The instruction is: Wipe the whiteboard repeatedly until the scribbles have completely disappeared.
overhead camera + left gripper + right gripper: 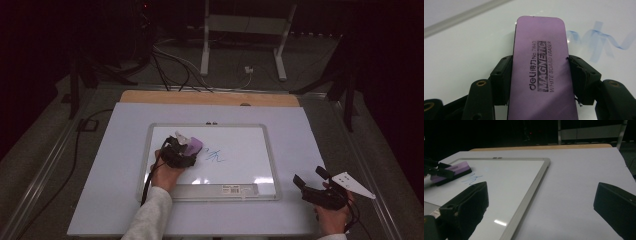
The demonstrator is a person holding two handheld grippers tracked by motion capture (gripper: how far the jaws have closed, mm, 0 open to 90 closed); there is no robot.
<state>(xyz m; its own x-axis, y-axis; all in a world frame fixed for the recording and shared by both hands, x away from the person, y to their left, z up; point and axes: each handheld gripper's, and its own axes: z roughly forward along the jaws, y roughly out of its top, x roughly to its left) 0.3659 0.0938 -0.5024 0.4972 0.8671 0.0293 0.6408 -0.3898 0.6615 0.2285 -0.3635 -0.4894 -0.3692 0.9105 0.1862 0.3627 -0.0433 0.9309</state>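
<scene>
Nearest us, at the table's right edge, our right gripper (311, 181) rests low with jaws spread wide, gripping nothing. Farther in, our left gripper (186, 150) reaches forward over the silver-framed whiteboard (270, 150), clamped on the flat purple rectangular magnetic eraser (541, 72) (lying on the board), just beside the blue scribble (215, 155).

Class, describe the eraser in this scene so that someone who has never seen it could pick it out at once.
Find the framed whiteboard lying flat on the white table. On its left part, the left gripper clamps the eraser by its long sides, beside a blue scribble. It is the one purple block, printed "MAGNETIC WHITE BOARD ERASER".
</scene>
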